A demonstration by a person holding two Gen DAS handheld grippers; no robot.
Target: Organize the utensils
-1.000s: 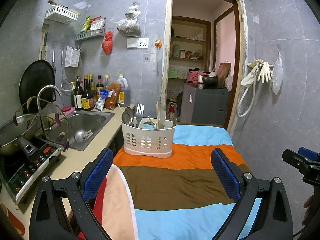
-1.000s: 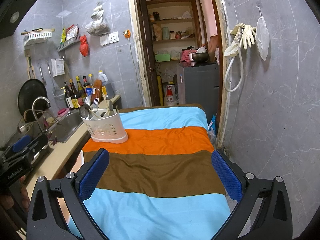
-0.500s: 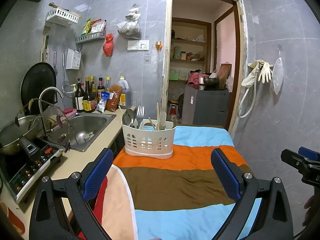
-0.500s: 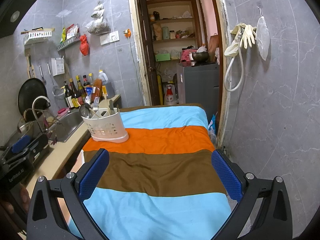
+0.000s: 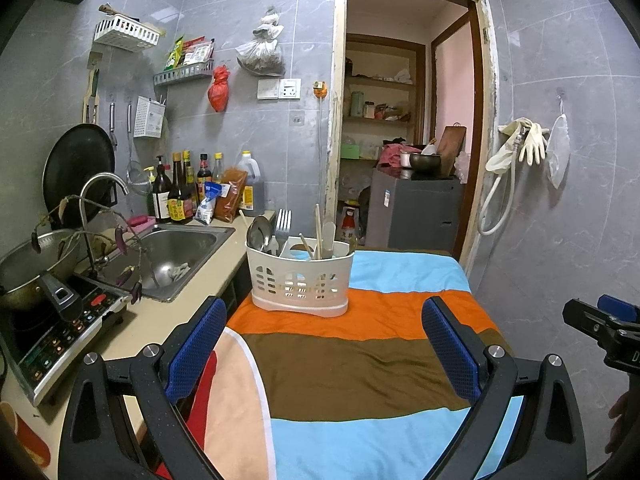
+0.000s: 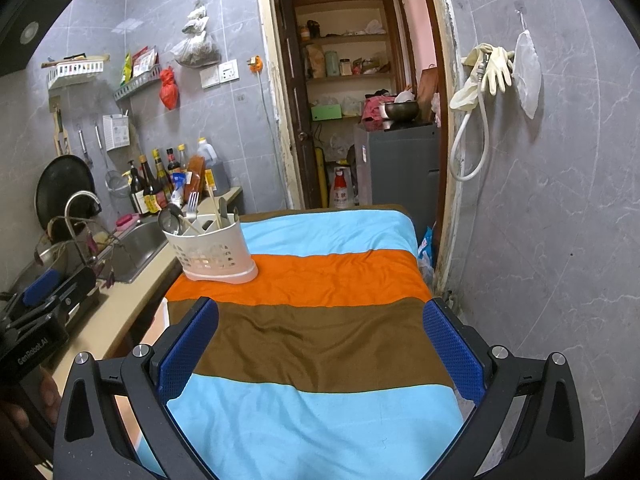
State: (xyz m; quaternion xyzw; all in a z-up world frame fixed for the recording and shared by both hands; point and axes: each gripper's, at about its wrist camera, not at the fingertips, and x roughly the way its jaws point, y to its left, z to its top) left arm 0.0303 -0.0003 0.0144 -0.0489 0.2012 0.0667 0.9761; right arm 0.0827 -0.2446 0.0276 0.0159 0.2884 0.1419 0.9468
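A steel sink sits left of a striped cloth. Bottles stand behind it; rubber gloves hang on the right wall.

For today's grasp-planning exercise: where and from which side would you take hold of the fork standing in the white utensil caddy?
Grip the fork just below its tines, coming from above. It stands nearly upright, tines up, handle buried in the white utensil caddy, so only the top is free. A ladle crowds its left, so probably close the fingers front to back.

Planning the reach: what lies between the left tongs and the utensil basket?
Only bare striped cloth lies between the open left tongs and the utensil basket, per the left wrist view.
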